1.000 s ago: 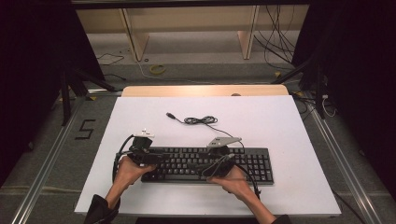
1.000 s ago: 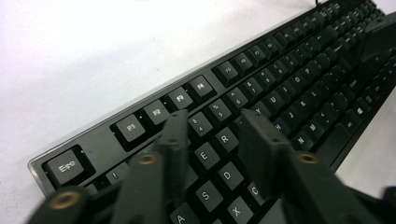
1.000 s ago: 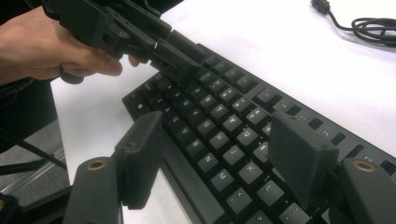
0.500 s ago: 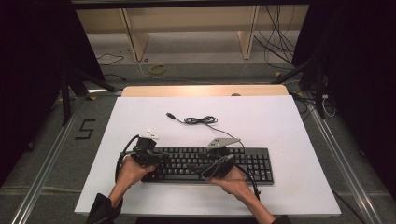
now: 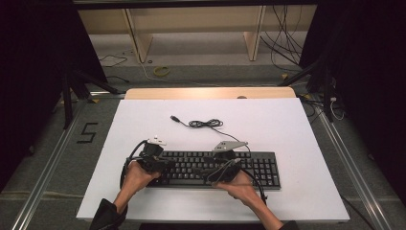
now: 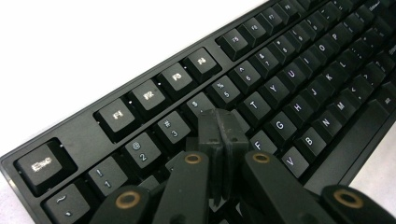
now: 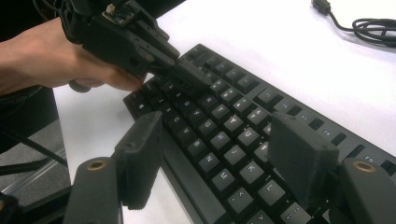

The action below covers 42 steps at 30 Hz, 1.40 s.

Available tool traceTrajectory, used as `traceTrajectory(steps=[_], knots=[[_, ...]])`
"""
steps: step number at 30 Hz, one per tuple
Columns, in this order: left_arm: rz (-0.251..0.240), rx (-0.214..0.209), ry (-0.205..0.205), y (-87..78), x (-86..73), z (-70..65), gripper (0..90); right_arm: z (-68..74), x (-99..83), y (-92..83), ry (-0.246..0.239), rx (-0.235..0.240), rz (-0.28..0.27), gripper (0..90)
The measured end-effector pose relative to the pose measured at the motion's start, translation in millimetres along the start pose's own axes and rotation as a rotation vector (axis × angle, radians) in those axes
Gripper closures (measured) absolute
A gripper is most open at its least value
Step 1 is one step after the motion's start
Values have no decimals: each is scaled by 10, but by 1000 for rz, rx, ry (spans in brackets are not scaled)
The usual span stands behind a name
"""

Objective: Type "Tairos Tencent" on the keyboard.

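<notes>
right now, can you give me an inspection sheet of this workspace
surface: white table top, bare around the work, wooden strip along its far edge.
job's things: black keyboard flat near the front edge.
clutter: nothing seen.
grippers: left gripper shut, empty, tips together over the keys near R and 4, jaws having just closed; right gripper open over the letter keys.
cables: keyboard cable lies loosely coiled behind the keyboard, plug unconnected on the table; gripper cables trail by the hands.
surroundings: grey floor, a 5 marked at left, wooden frame and loose wires beyond, dark curtains at the sides.
</notes>
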State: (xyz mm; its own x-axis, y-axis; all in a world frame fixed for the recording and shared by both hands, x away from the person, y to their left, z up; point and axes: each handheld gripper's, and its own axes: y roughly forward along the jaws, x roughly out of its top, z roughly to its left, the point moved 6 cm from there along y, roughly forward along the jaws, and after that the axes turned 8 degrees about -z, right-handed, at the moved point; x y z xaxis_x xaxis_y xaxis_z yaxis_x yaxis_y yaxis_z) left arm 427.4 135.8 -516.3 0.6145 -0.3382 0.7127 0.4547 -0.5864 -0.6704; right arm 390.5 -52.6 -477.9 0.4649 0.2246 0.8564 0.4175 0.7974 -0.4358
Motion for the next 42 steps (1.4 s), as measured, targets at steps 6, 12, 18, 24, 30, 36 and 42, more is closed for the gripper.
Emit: traceTrajectory(steps=[6,12,18,24,30,36,42], knots=[[-21,-10,-21,-42,35,-11,888,2,15,-11,-4,2,-6,364],[-46,-26,-32,-109,74,-12,836,0,20,-14,-4,2,-10,365],[-52,-42,-42,-138,81,-19,727,6,20,-14,-5,1,-9,365],[-79,-56,-59,-183,78,-14,608,7,25,-20,-7,2,-11,364],[-86,-58,-60,-202,73,-25,511,13,20,-16,-5,3,-7,364],[-97,-65,-65,-228,80,-31,446,11,16,-9,-7,3,-5,364],[-108,-66,-65,-250,81,-42,405,20,11,1,-6,4,-3,365]])
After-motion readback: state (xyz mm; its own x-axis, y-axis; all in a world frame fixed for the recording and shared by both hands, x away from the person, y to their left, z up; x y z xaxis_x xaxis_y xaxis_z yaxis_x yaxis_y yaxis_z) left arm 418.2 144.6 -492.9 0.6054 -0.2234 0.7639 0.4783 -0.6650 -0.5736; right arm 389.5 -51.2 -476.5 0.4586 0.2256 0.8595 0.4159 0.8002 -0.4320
